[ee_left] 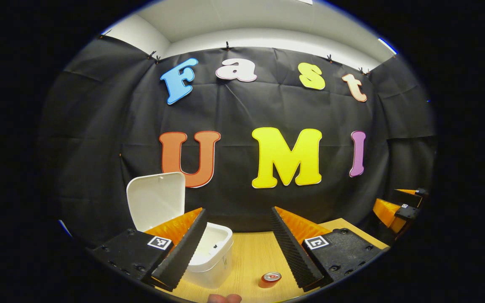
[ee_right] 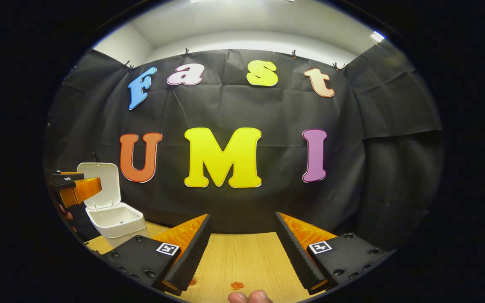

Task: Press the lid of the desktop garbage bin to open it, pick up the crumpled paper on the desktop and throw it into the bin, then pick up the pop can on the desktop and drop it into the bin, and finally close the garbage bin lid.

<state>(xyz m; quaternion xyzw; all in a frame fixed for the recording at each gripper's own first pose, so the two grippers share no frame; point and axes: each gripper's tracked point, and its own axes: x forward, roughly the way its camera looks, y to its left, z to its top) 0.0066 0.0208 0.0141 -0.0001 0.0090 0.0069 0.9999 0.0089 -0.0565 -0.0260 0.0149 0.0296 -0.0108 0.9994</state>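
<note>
The white desktop bin (ee_left: 215, 250) stands on the wooden table at the lower left of the left gripper view, its lid (ee_left: 156, 200) swung up and open. My left gripper (ee_left: 238, 209) is open and holds nothing; its left finger reaches over the bin's near rim. A red pop can (ee_left: 271, 278) stands upright on the table between the fingers, low in that view. In the right gripper view the bin (ee_right: 116, 221) sits far left with its lid (ee_right: 99, 183) raised and the left gripper (ee_right: 74, 187) hanging beside it. My right gripper (ee_right: 242, 214) is open over bare table.
The light wooden table (ee_right: 242, 256) runs back to the black cloth wall. A small orange scrap (ee_right: 237, 285) lies on it near the right gripper. The right gripper (ee_left: 400, 208) hangs past the table's right edge in the left gripper view. A fingertip (ee_right: 249, 296) shows at the bottom.
</note>
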